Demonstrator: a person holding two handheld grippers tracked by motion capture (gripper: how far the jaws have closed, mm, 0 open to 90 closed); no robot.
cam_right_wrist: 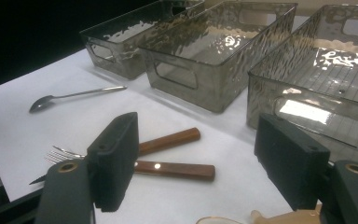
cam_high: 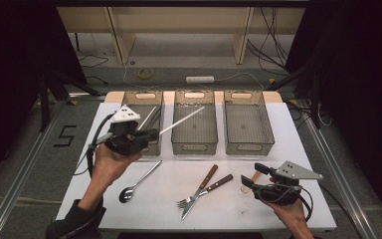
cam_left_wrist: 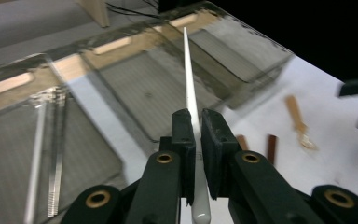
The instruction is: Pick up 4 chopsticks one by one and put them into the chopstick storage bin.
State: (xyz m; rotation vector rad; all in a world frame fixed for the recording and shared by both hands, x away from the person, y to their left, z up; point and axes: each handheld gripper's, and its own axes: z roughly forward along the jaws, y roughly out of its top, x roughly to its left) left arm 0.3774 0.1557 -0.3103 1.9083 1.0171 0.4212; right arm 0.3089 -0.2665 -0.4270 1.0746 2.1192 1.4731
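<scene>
My left gripper (cam_high: 150,133) is lifted in front of the left bin and is shut on a long white stick (cam_high: 181,120). The stick slants up and to the right, its tip over the middle clear bin (cam_high: 194,145). In the left gripper view the white stick (cam_left_wrist: 189,84) runs straight out from between the closed pads of that gripper (cam_left_wrist: 196,135). My right gripper (cam_high: 254,175) rests low at the table's right front, jaws wide open with nothing between them. A small wooden spoon (cam_high: 247,185) lies just beside its jaws. The right gripper (cam_right_wrist: 196,163) faces a fork and knife with wooden handles (cam_right_wrist: 168,169).
Three clear bins stand in a row at the back; the left bin (cam_high: 142,97) holds thin sticks, and the right bin (cam_high: 249,145) stands past the middle one. A metal spoon (cam_high: 138,181) and the crossed fork and knife (cam_high: 204,189) lie on the white table (cam_high: 288,149).
</scene>
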